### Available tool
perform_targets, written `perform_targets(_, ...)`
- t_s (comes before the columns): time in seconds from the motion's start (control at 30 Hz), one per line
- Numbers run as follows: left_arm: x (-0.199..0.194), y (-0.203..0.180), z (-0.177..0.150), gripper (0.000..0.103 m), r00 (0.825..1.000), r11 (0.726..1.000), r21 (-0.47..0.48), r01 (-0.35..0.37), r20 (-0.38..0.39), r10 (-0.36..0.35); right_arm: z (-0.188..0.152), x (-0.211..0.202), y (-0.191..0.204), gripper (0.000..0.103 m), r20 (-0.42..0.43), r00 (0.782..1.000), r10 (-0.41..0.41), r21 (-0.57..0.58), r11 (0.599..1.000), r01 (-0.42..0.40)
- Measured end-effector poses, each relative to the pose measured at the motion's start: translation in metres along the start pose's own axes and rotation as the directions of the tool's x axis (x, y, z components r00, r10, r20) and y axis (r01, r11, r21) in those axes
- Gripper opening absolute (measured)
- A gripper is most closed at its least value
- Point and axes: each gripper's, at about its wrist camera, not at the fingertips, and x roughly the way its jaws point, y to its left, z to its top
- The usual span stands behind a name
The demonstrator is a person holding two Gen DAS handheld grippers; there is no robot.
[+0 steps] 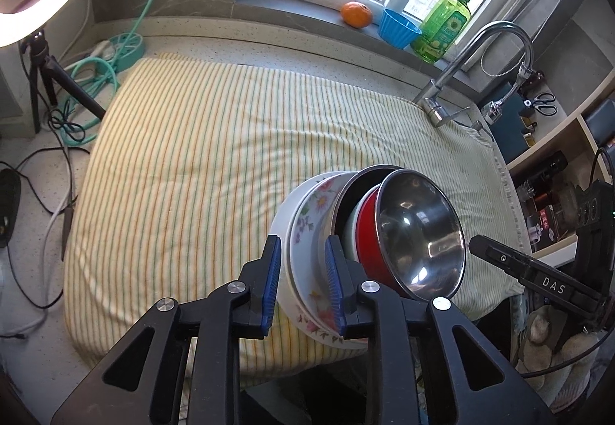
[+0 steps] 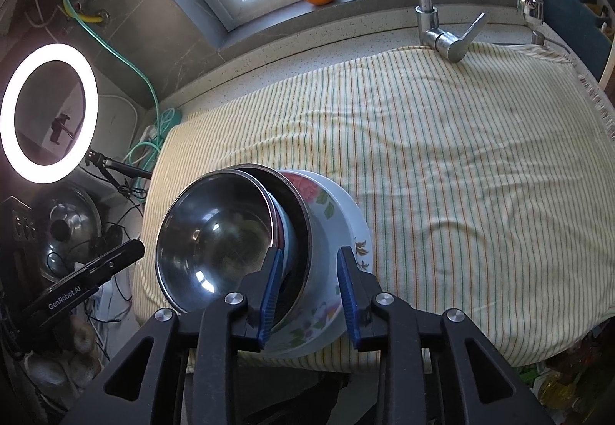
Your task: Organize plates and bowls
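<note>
Two wrist cameras look down over a kitchen counter covered by a striped cloth (image 1: 200, 155).

Nearest the left camera, the left gripper (image 1: 301, 284) has its blue-padded jaws a narrow way apart, standing on either side of the rim of a flowered plate (image 1: 307, 229). A small gap seems to show at each pad, so they do not appear to press on it. Nearest the right camera, the right gripper (image 2: 309, 292) is the same: jaws narrowly apart, astride the opposite rims of the stack, apparently not clamping.

The task's dishes sit together in one nested stack (image 2: 265, 244) at the near edge of the cloth, between the two grippers. At the bottom is a white bowl (image 1: 282, 217), then the flowered plate, then a dark metal-rimmed dish (image 1: 348, 190), a red bowl (image 1: 367, 232), and on top a shiny steel bowl (image 1: 421, 236), which is empty. The stack looks tilted, though the fisheye lens may exaggerate this.

Judging from this, the gathering seems largely done: no loose plates or bowls are visible elsewhere on the cloth. What may remain is settling or moving the stack.

Farther off are a tap (image 1: 476, 55) at the back, and on the windowsill an orange (image 1: 356, 14), an empty blue cup (image 1: 399, 28) and a green soap bottle (image 1: 446, 25). A ring light (image 2: 48, 113) glows to one side.
</note>
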Motion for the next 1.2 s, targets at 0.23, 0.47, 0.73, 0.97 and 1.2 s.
perform_targets(0.23,-0.014,-0.009,-0.007,0.035,0.999,0.999,0.043,-0.024,0.038,0.022,-0.012,-0.019,0.010,0.037,0.066,0.997,-0.047,-0.041,0.998,0.050)
perform_targets(0.47,-0.038,-0.025,-0.015,0.051,0.991,0.994,0.098,-0.055,0.124,0.043,-0.024,-0.044,0.021,0.048,0.170,0.978,-0.122,-0.090,0.986,0.139)
perform_targets(0.73,-0.065,-0.046,-0.028,0.075,0.969,0.978,0.177,-0.114,0.238,0.070,-0.043,-0.073,0.043,0.066,0.300,0.938,-0.171,-0.144,0.964,0.222)
perform_targets(0.97,-0.073,-0.051,-0.036,0.079,0.964,0.974,0.191,-0.125,0.257,0.073,-0.053,-0.089,0.056,0.079,0.375,0.909,-0.182,-0.149,0.956,0.253)
perform_targets(1.2,-0.080,-0.053,-0.039,0.080,0.961,0.975,0.183,-0.123,0.268,0.071,-0.056,-0.090,0.061,0.082,0.379,0.907,-0.183,-0.150,0.955,0.255)
